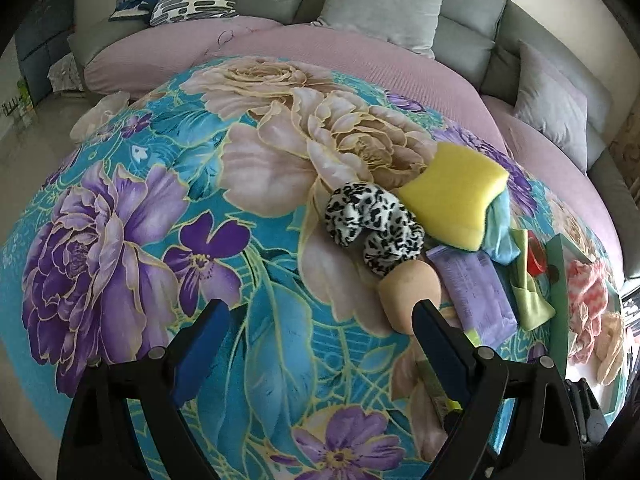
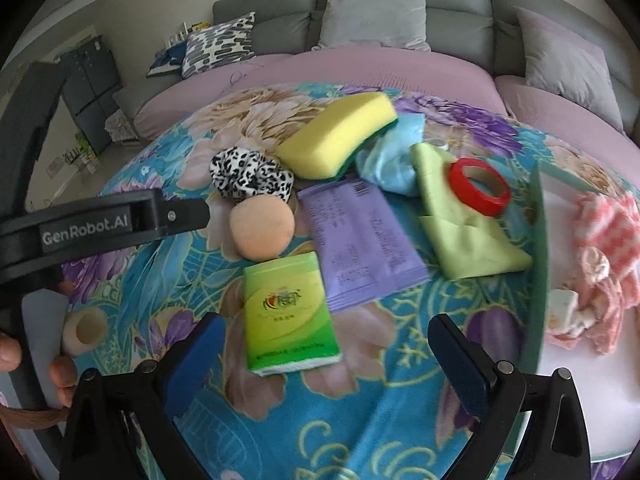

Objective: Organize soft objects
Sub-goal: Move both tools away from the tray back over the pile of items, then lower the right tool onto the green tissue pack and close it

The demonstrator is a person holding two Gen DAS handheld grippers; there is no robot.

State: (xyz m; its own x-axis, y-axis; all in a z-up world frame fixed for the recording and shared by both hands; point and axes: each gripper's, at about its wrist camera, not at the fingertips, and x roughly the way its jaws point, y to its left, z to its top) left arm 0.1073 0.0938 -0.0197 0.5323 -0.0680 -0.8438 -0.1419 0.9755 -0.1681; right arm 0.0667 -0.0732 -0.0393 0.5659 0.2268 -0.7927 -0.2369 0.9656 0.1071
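Soft items lie in a cluster on a floral blanket (image 1: pixel 224 200): a yellow sponge (image 2: pixel 336 140), a leopard-print scrunchie (image 2: pixel 248 176), a peach round puff (image 2: pixel 262 228), a purple pack (image 2: pixel 360 236), a green tissue pack (image 2: pixel 288 312), a blue cloth (image 2: pixel 392 160) and a green cloth (image 2: pixel 460 224) with a red tape ring (image 2: pixel 480 186) on it. My right gripper (image 2: pixel 326 320) stands open just before the green tissue pack. My left gripper (image 1: pixel 320 306) is open and empty, left of the peach puff (image 1: pixel 408 292) and scrunchie (image 1: pixel 372 224).
A green-walled tray (image 2: pixel 540 240) at the right holds a pink and white knit cloth (image 2: pixel 608 240). A grey sofa (image 1: pixel 472 36) with cushions and a pink cover curves behind the blanket. A beige roll (image 2: pixel 84 330) lies at the left, near a hand (image 2: pixel 60 372).
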